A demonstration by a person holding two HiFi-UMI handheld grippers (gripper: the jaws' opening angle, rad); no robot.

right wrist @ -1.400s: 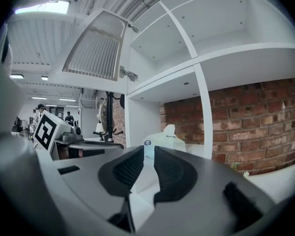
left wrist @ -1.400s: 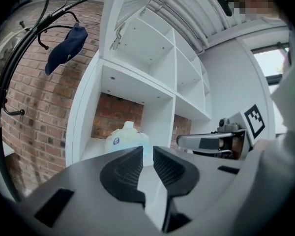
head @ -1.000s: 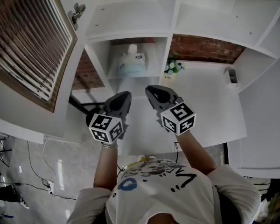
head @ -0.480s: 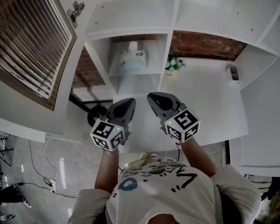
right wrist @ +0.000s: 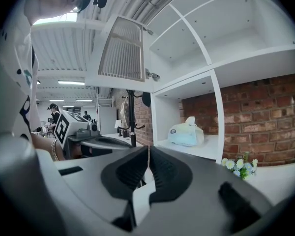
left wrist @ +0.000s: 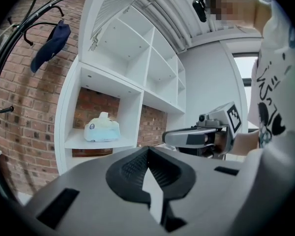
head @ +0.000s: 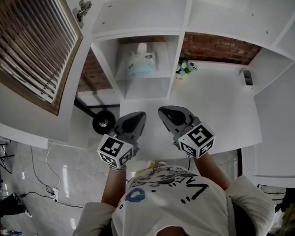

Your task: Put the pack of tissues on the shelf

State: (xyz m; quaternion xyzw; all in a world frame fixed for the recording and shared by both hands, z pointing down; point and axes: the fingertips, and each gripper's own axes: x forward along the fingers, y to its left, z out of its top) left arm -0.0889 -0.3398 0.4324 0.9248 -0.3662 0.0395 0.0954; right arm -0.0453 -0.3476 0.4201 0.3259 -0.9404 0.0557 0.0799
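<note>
The pale blue pack of tissues (head: 141,64) lies on the white shelf (head: 137,76) in a cubby backed by brick. It also shows in the left gripper view (left wrist: 102,129) and the right gripper view (right wrist: 187,133). My left gripper (head: 138,115) and right gripper (head: 163,111) hang side by side well short of the shelf, close to my chest. Both point at the shelf. The left gripper (left wrist: 147,151) has its jaws together with nothing between them. The right gripper (right wrist: 148,150) has just finished closing, and its jaws also meet on nothing.
A small pot of flowers (head: 185,69) stands on the white counter (head: 221,107) right of the cubby. A louvred cabinet door (head: 29,43) hangs open at upper left. The dark base of a coat stand (head: 104,121) sits on the floor to the left.
Both grippers have drawn back from the shelf toward my body, moving down in the head view. The tissue pack stays where it lay on the shelf.
</note>
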